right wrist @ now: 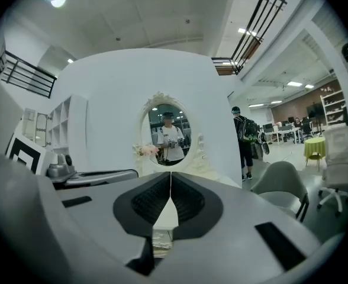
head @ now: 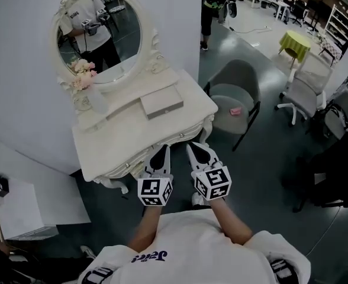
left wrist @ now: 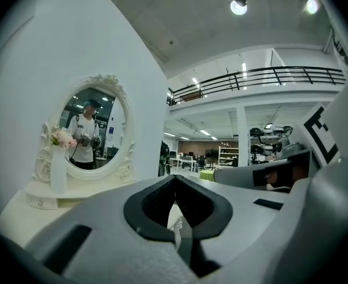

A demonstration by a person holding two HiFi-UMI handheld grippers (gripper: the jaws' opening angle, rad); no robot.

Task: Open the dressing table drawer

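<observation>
Your left gripper (head: 160,149) and right gripper (head: 195,147) are both pinched together, empty. The drawer (head: 174,140) is probably light and rigid, so pull its knob (head: 180,135).

Right of me: grey padded armchair (head: 230,96), small pink object (head: 235,110) on its seat.
Far right: yellow-green draped table (head: 296,43).

1. Two hand-held grippers were there: the left hand-held gripper (head: 160,151) and the right hand-held gripper (head: 196,149).
2. There was one dressing surface (head: 123,139).
3. One oval mirror (head: 100,34) stood on it.
4. One vase (head: 97,101) held flowers.
5. One flat box (head: 161,102) lay on the surface.
6. There were two grey chairs nearby: an armchair (head: 236,87) and an office chair (head: 304,93).
7. One yellow-green table (head: 296,42) stood farther off.
8. One pink item (head: 235,110) lay on the armchair.
</observation>
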